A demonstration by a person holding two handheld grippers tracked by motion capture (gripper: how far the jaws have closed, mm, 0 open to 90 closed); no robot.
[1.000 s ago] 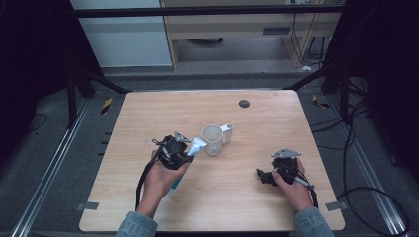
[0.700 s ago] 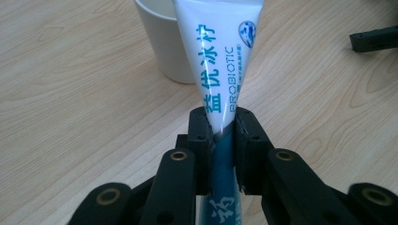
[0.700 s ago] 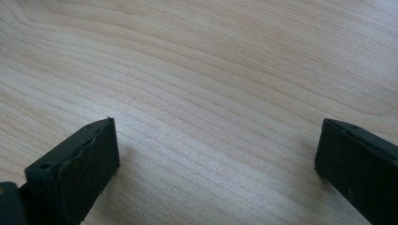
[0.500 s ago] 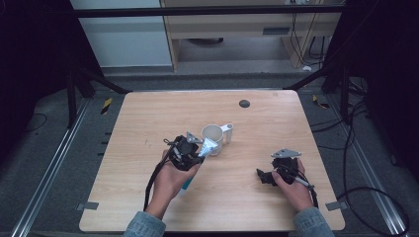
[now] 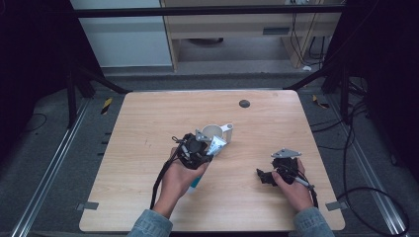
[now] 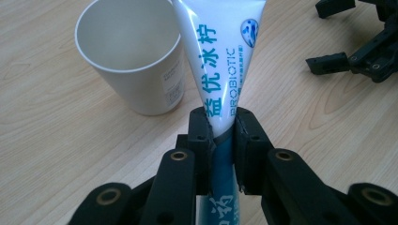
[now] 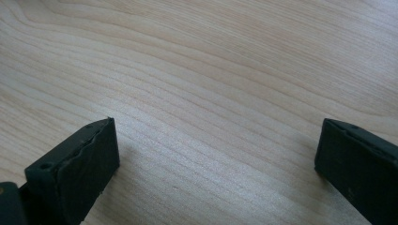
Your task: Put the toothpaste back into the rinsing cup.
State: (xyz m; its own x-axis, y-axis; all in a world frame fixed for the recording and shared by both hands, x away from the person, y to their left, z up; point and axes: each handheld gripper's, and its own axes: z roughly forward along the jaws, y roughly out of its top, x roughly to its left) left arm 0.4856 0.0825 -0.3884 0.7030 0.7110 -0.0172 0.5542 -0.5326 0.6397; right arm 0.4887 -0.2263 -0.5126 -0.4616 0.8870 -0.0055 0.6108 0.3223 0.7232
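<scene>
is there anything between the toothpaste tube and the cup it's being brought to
Nothing visible does. The left tool is shut on the toothpaste tube, whose far end sits right beside the open cup. The cup looks empty, and bare table surrounds it. The right tool rests open, well off to the side.

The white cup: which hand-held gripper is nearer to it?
The left hand-held gripper is nearer: it holds a toothpaste tube right beside the white cup. The right hand-held gripper rests open, far off to the cup's right.
</scene>
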